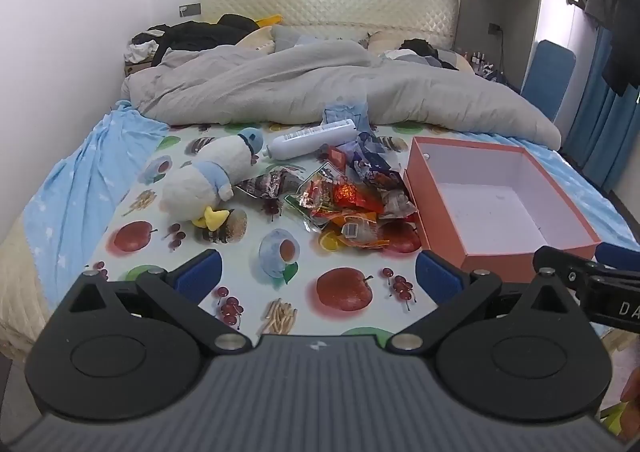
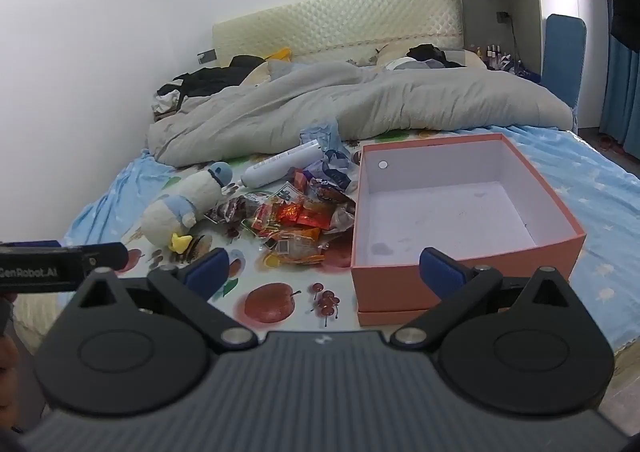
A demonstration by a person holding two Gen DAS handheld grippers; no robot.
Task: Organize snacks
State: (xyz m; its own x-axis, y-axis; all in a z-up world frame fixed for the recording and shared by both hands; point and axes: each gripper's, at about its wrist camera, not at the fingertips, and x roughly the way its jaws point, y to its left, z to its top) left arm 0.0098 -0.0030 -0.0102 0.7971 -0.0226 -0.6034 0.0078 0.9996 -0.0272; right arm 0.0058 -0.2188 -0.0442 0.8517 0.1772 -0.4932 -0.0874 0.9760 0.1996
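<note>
A heap of crinkly snack packets [image 1: 352, 200] [image 2: 296, 220], mostly red and orange with some dark ones, lies on a fruit-print sheet [image 1: 280, 312] on the bed. To its right stands an open salmon-pink box [image 1: 444, 248] [image 2: 404, 288] with a white, bare inside. My left gripper [image 1: 318, 276] hovers open in front of the heap, nothing between its blue pads. My right gripper [image 2: 324, 272] is open too, near the box's front left corner, holding nothing. Each gripper shows at the edge of the other's view.
A white plush duck [image 1: 208, 180] [image 2: 180, 204] lies left of the heap. A white bottle [image 1: 312, 140] [image 2: 280, 168] and a bluish plastic bag [image 1: 344, 112] lie behind it. A rumpled grey duvet [image 1: 320, 92] covers the bed's far half. A blue chair [image 1: 548, 72] stands at the right.
</note>
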